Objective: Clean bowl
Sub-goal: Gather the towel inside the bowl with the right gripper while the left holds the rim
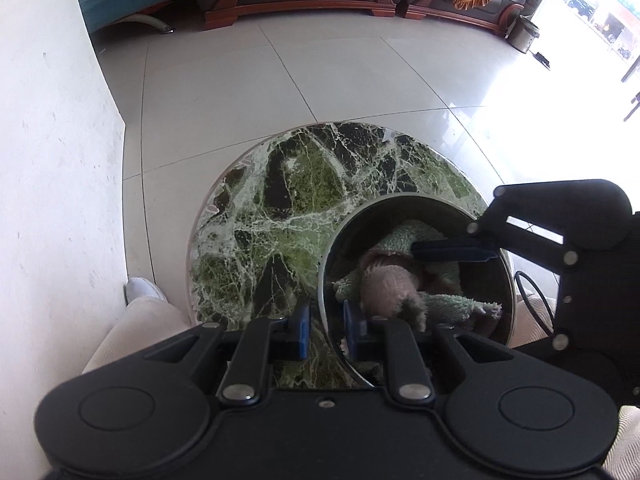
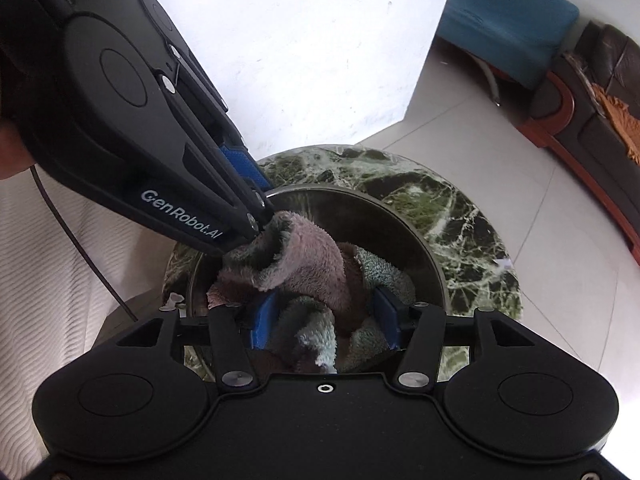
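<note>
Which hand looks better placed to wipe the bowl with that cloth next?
The right. Its fingers already straddle the cloth inside the bowl, while the left gripper is shut on the bowl's rim, steadying it on the marble table.

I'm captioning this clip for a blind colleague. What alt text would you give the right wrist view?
A metal bowl on a round green marble table holds a pink and green cloth. The right tool straddles the bunched cloth, its blue pads on either side. The left tool reaches in from the upper left, gripping the bowl's rim.
</note>
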Available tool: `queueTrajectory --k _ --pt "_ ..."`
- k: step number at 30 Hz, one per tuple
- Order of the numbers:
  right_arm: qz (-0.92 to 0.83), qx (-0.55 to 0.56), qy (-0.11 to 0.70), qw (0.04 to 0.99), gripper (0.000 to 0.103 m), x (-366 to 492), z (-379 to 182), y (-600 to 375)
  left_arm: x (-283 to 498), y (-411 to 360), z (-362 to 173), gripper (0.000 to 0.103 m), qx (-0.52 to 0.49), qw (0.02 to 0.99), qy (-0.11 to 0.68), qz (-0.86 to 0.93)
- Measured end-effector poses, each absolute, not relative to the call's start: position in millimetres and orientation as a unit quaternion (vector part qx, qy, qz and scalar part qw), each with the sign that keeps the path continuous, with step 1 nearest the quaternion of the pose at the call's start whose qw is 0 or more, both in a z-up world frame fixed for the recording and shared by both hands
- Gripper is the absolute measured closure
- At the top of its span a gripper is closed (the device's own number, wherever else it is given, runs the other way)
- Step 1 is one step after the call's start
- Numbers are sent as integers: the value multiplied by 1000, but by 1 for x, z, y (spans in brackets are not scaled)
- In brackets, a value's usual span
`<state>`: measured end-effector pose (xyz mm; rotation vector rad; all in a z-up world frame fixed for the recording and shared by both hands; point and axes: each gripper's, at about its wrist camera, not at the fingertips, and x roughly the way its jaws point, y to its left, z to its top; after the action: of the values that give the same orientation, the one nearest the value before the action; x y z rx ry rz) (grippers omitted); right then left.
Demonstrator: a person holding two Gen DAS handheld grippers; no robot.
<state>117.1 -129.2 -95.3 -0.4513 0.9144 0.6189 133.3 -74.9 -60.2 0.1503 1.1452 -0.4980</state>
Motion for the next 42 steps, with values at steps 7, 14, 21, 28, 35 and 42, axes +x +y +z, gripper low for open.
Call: queueTrajectory --k 7,14,21,28,35,42 --pt "266 -125 437 850 90 118 -81 -158 130 -71 -54 87 63 814 530 -231" --pt "245 -36 418 874 98 105 -52 -195 124 -69 -47 87 67 820 521 -228" --pt "243 6 394 886 98 94 -26 -217 118 -74 -50 87 69 820 521 -226" --pt "306 -144 371 865 74 92 -38 -167 116 -73 -53 87 77 817 522 -232" --pt "350 -236 385 821 59 111 -61 -144 117 -69 -51 87 79 816 520 -238" --pt "358 -235 391 815 63 118 -77 -139 119 -70 -53 87 78 816 520 -242"
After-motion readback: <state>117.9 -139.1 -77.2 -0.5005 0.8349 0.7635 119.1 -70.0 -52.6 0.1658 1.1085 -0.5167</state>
